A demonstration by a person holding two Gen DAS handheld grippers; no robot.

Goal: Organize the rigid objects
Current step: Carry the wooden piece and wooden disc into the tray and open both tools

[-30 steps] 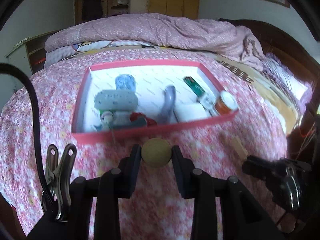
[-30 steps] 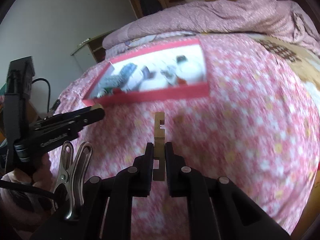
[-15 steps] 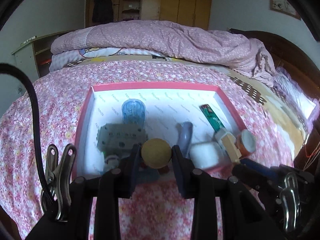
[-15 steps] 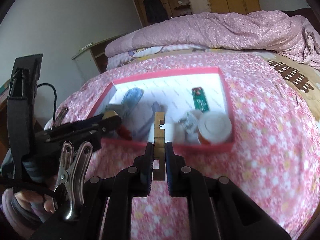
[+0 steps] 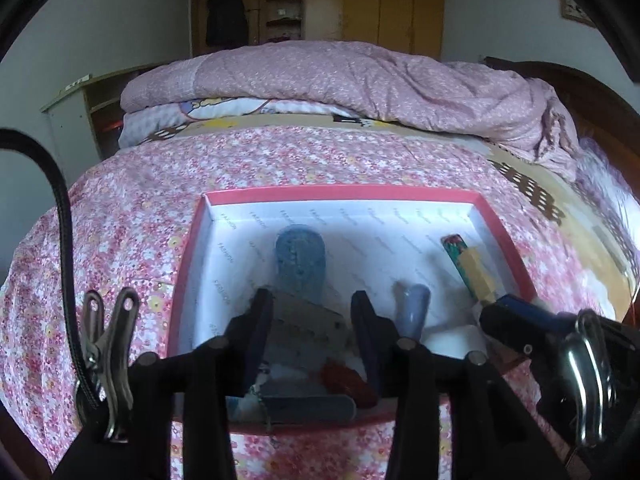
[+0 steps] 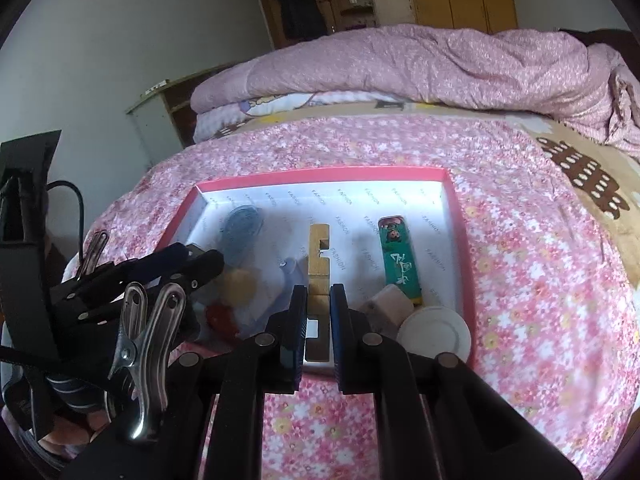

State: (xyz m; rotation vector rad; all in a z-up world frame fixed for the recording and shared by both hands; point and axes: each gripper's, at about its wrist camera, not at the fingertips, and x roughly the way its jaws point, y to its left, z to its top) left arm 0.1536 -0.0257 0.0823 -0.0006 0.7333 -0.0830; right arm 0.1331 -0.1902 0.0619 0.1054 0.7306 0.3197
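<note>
A red-rimmed white box (image 5: 504, 228) (image 6: 460, 216) lies on the pink flowered bed. My left gripper (image 5: 310, 308) is open and empty above the box's near left part. A tan wooden ball (image 6: 239, 285) lies in the box just under the left gripper's fingers (image 6: 200, 264) in the right wrist view. My right gripper (image 6: 319, 300) is shut on a notched wooden block (image 6: 319, 256) and holds it over the box's near middle. The wooden block also shows in the left wrist view (image 5: 478, 276).
In the box lie a blue oval piece (image 5: 300, 260), a grey block (image 5: 308, 330), a red item (image 5: 348, 382), a grey-blue curved piece (image 5: 412, 308), a green tube (image 6: 400, 264), a white lid (image 6: 434, 336). A folded pink quilt (image 5: 360, 76) lies at the far end.
Both grippers moved forward over the box. The left gripper opened and let go of the wooden ball, which now lies in the box. The right gripper still holds the block.
</note>
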